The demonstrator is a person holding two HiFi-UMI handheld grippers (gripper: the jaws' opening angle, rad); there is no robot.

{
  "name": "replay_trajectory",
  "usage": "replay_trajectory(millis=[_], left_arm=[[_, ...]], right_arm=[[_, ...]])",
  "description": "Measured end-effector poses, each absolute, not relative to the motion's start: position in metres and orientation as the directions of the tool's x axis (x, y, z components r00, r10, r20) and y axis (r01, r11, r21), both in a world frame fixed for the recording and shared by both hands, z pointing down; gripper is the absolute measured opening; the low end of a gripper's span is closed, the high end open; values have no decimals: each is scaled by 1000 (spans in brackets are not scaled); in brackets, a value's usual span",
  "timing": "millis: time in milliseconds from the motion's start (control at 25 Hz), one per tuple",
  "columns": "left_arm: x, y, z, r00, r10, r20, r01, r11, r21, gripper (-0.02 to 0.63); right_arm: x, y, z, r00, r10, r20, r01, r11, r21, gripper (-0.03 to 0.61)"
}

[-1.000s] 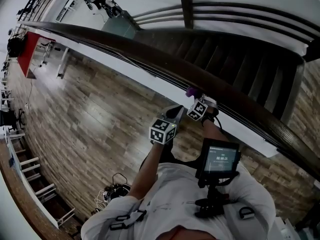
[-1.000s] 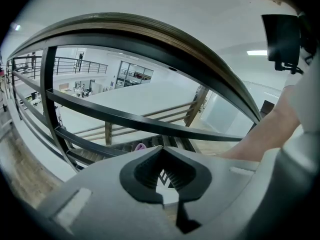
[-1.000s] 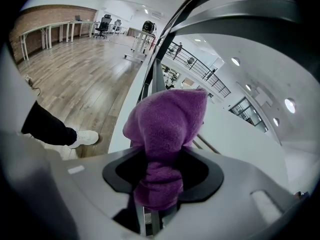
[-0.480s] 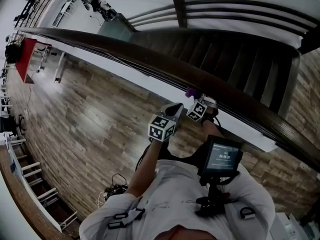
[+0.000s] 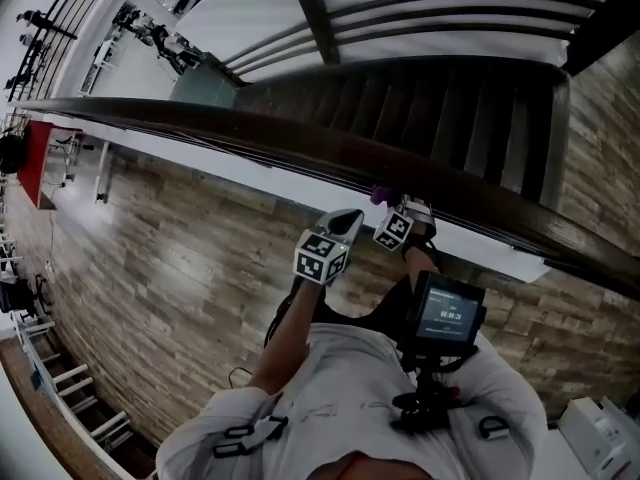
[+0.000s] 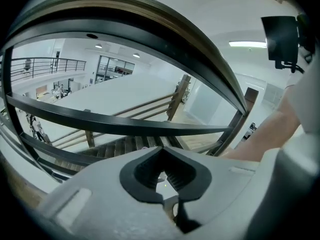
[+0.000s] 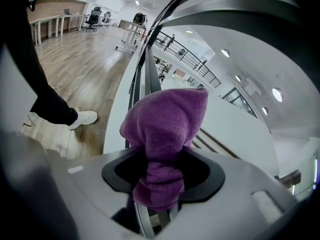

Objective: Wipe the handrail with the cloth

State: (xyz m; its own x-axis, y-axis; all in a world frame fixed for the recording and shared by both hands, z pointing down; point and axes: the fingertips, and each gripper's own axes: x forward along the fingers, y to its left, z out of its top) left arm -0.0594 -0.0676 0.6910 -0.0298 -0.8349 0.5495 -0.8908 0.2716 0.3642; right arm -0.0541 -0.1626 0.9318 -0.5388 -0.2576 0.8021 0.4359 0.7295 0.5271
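Note:
The dark wooden handrail (image 5: 300,138) crosses the head view from left to lower right. A purple cloth (image 5: 381,195) presses against its near side, bunched between the jaws of my right gripper (image 5: 388,204). In the right gripper view the cloth (image 7: 167,129) fills the gap of the right gripper (image 7: 161,160), whose jaws are opening while the pads still touch it. My left gripper (image 5: 350,216) hovers just left of it, below the rail. The left gripper (image 6: 161,151) has its tips together with nothing between them, and the handrail (image 6: 150,19) arches overhead.
Beyond the rail a dark staircase (image 5: 450,108) descends, with black metal bars (image 6: 100,126) under the rail. Wood floor (image 5: 170,258) lies on my side. A small screen (image 5: 447,313) hangs at the person's chest. A white shoe (image 7: 82,118) stands near the rail's base.
Both grippers have slid along the handrail together with the person; the stair post and floor have shifted left in the head view. The cloth stays in the right gripper.

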Motion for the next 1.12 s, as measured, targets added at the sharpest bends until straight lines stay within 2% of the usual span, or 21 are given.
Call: replay_trajectory(millis=[720, 1120], left_arm=[[37, -159, 698, 163, -812, 560, -930, 63, 362, 0], [96, -202, 703, 271, -790, 549, -920, -45, 388, 0]], right_arm=[[53, -252, 933, -494, -329, 805, 369, 759, 536, 201], [128, -315, 925, -465, -441, 768, 305, 734, 606, 210]])
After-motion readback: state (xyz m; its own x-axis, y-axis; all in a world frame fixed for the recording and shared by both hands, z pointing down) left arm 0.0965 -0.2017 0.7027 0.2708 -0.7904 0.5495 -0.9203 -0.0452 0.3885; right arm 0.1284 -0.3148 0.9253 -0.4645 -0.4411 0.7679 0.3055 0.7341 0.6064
